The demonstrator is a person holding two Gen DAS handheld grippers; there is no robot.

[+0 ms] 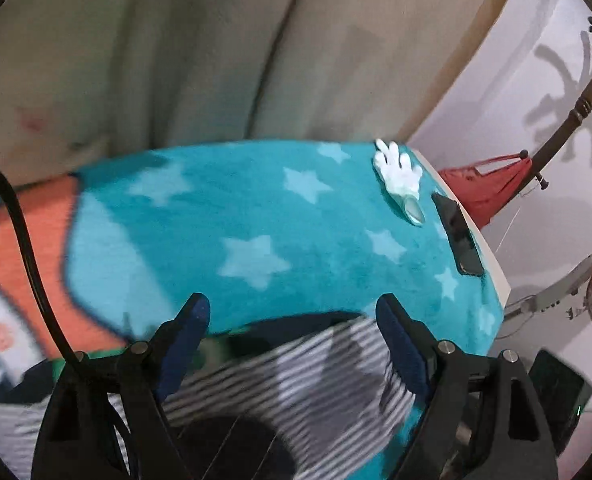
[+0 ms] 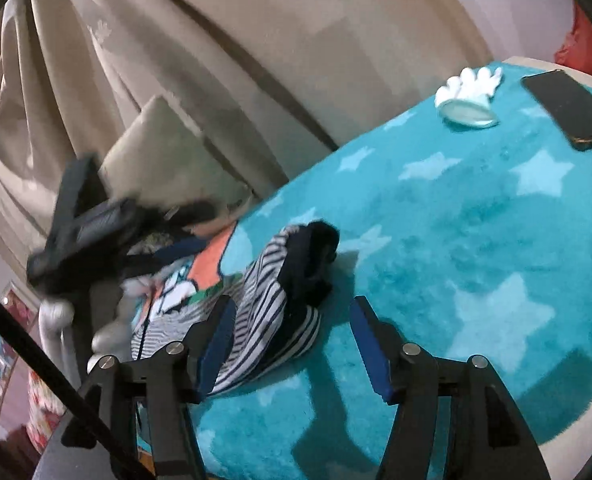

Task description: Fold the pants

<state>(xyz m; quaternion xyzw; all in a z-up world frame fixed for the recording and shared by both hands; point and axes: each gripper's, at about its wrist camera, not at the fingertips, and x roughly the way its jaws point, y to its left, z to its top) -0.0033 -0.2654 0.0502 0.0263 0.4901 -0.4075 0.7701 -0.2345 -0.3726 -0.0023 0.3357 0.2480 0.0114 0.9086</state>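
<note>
Left wrist view: the left hand-held gripper (image 1: 293,320) hangs with its blue-padded jaws spread wide and nothing between them. Below and between the jaws lie the striped pants (image 1: 296,368), a crumpled grey-and-white heap with a dark navy part, blurred, at the near edge of the teal star-patterned blanket (image 1: 255,208) that covers the tabletop (image 1: 492,248). Toward the far right corner of the blanket sit a white glove-shaped object (image 1: 400,172) and, just beside it, a dark smartphone (image 1: 458,236) along the edge. Beige curtains (image 1: 175,60) hang behind.

Right wrist view: the right hand-held gripper (image 2: 291,320) is likewise wide open and empty. The pants (image 2: 271,296) lie bunched on the blanket (image 2: 476,240) just ahead of its left finger, striped fabric with a navy waistband part on top. The left hand-held gripper (image 2: 83,232) shows blurred beyond the pants at the left. The glove-shaped object (image 2: 468,92) and the smartphone (image 2: 572,108) rest well apart from the pants at the far right.
</note>
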